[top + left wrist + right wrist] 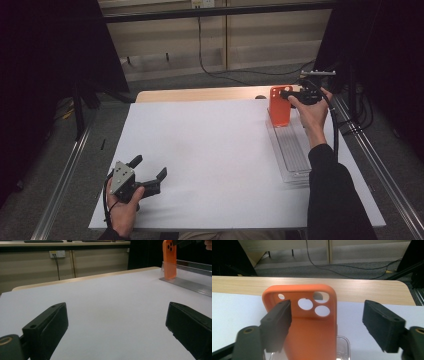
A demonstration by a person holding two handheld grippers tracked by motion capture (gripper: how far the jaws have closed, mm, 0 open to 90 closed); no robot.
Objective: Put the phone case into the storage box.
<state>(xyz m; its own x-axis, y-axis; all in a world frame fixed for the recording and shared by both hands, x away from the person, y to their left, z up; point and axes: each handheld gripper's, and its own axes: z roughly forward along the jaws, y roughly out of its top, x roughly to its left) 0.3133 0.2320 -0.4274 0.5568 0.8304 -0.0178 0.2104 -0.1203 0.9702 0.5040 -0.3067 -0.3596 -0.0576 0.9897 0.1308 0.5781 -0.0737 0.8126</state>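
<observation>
White sheeting covers the wooden table (210, 150), with a grey floor and pale cabinet fronts behind its far edge. An orange soft-plastic phone case (280, 106) with round camera cut-outs is seen standing upright at the far end of a clear ribbed plastic tray (295, 150), which lies along the table's right edge. The right gripper (327, 325) is held at the case's top with its jaws spread wide; the case lies between them, near one jaw, and nothing is gripped. The left gripper (149, 175) is rested near the table's near left corner, likewise spread wide and empty. The case is judged light, thin and flexible, likely to bow if squeezed across its open face; a hold across the two long side walls, below the cut-outs, is judged firmest.
</observation>
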